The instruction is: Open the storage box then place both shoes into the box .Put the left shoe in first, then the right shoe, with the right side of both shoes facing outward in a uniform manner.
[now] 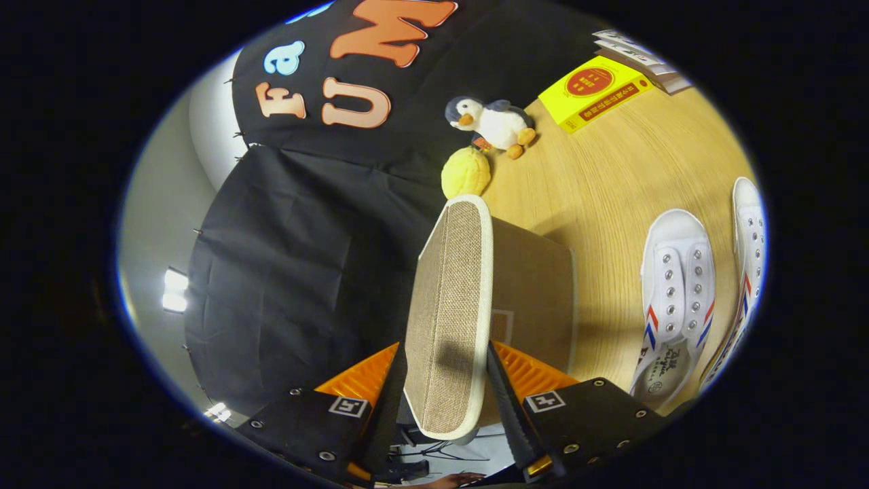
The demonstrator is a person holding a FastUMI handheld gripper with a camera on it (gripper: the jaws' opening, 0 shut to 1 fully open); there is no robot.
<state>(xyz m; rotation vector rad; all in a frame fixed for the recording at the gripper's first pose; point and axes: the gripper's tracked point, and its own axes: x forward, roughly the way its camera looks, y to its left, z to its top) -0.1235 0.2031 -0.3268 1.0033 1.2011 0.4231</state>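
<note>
woven box lid (449,319) between hand-held gripper (445,380) fingers

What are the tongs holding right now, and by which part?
The tongs are shut on the storage box lid, one finger on each face at its near edge, so the lid stands raised beside the box. Both shoes lie on the table.

Counted on the tabletop (631,176): one box, two shoes, two soft toys, one yellow book, one small stack of papers.

One storage box (536,292) with one lid (449,312) raised; beside the box lie two white shoes (675,299); beyond the box sit one penguin plush (494,122) and one yellow plush (466,173); farther beyond it, one yellow book (596,92) and one paper stack (641,58).
</note>
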